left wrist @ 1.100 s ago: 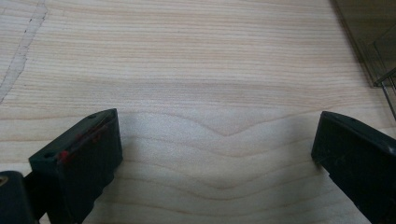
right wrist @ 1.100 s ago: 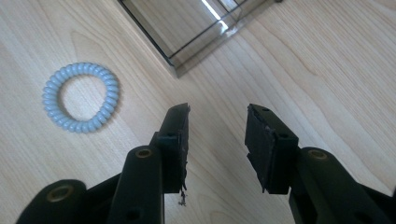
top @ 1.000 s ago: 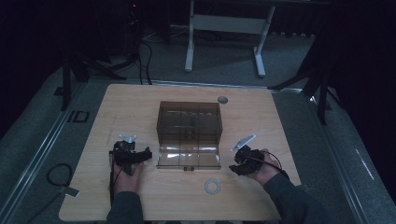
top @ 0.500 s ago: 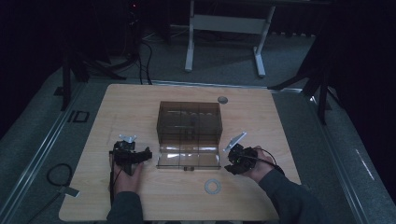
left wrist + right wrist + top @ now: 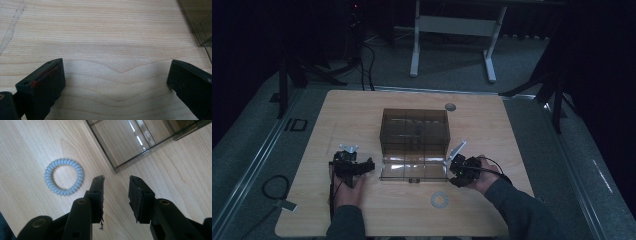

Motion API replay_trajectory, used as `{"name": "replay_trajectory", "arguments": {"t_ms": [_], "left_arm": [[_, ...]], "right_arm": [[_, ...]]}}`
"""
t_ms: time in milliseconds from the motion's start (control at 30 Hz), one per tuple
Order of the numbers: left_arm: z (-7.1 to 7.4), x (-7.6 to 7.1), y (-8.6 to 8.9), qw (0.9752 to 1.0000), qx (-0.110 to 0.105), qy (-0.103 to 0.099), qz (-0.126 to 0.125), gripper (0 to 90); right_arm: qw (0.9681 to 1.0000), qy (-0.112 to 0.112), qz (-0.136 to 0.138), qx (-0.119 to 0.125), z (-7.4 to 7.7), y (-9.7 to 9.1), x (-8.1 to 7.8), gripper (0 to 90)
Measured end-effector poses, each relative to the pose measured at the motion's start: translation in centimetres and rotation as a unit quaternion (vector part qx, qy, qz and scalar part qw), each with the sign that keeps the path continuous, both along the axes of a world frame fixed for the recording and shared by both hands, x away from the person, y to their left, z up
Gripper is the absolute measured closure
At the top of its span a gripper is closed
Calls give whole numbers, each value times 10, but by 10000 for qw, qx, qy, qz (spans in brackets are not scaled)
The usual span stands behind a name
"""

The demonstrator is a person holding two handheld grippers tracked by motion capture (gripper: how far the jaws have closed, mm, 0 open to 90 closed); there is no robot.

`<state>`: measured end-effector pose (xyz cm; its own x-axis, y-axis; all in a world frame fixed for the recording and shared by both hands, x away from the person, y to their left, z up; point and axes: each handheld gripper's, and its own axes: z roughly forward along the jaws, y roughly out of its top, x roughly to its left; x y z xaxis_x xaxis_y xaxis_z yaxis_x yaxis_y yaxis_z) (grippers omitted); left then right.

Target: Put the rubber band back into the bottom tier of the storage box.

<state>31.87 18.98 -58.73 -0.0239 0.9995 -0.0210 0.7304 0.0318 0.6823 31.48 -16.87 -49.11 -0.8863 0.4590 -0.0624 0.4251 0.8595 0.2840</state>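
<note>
A pale wooden table (image 5: pixel 362 115) with rounded corners stands on grey carpet (image 5: pixel 452 65). At twelve o'clock a white metal desk frame (image 5: pixel 452 30) rises in a dark room; at eleven o'clock black cables (image 5: pixel 367 55) trail across the floor.

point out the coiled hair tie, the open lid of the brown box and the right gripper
pale grey spiral plastic hair tie (image 5: pixel 64 177): right gripper view, on its upper coils.
clear brown plastic box's flat open lid (image 5: pixel 412 170): high view, middle of the panel.
black two-jaw right gripper (image 5: pixel 116 185): right gripper view, midway between its fingertips.
</note>
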Motion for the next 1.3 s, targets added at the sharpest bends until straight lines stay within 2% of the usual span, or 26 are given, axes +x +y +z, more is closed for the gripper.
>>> {"name": "replay_trajectory", "arguments": {"t_ms": [367,600,1000,1300], "left_arm": [[0,0,0,10000,1,-1,-3,17],[0,0,0,10000,1,0,-3,18],[0,0,0,10000,5,0,-3,18],[0,0,0,10000,3,-1,-3,19]], "right_arm": [[9995,107,231,-191,-5,13,-1,695],[9978,182,450,-448,-8,21,-4,750],[9957,318,642,-582,-14,33,-8,758],[9919,427,860,-831,-23,47,-12,759]]}}
